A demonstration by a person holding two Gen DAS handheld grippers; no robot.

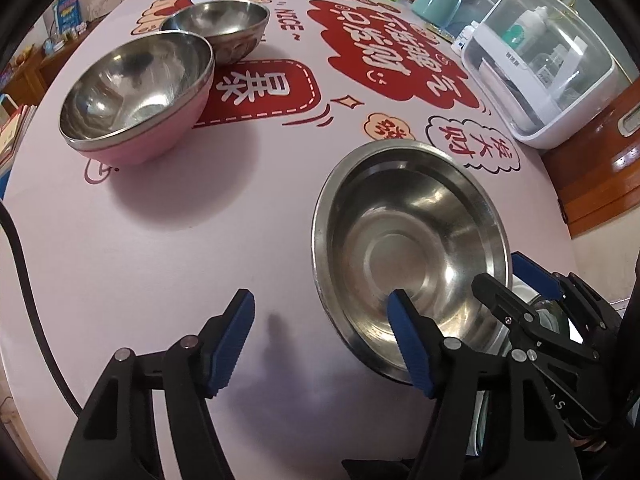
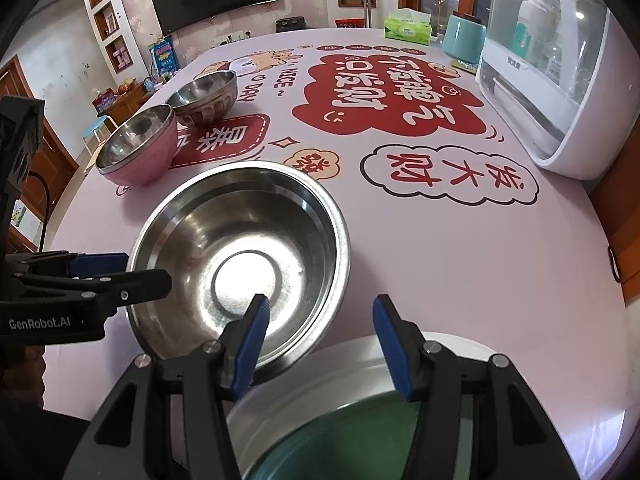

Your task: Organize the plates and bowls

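A wide steel basin [image 1: 412,256] [image 2: 240,256] sits on the pink table near the front edge. A pink-sided steel bowl [image 1: 136,96] [image 2: 138,148] and a plain steel bowl [image 1: 224,28] [image 2: 206,96] stand touching each other further back on the left. A white plate with a green dish on it [image 2: 360,412] lies at the near edge under my right gripper. My left gripper [image 1: 320,340] is open and empty, its right finger over the basin's near rim. My right gripper [image 2: 318,340] is open and empty, above the white plate, its left finger over the basin's rim.
A white domed cabinet with bottles [image 1: 548,64] [image 2: 556,68] stands at the table's right edge. A teal canister [image 2: 464,38] and a green tissue box [image 2: 408,30] stand at the back. A black cable [image 1: 24,280] hangs at the left.
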